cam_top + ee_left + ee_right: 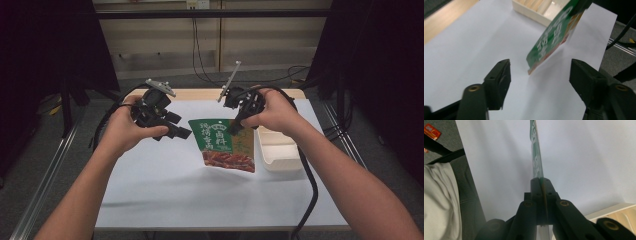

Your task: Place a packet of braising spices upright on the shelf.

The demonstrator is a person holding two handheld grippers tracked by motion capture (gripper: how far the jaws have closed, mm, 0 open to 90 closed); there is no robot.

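Above the white table (165,185), green pouch (225,142) clamped in right gripper (236,126) fingers, left gripper (180,131) fingers spread, cream tray (280,152) beside.

White table (165,185), cream tray (280,150) on it

Both forearms reach forward, each hand gripping a gripper. The left gripper (175,125) has its fingers (499,80) spread wide apart; the right gripper (235,127) has its fingers (537,195) pressed together on a pouch (227,145).

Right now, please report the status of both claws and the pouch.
Right claw shut on green food pouch, lifted above table. Left claw open, near pouch edge. White tray beside it.
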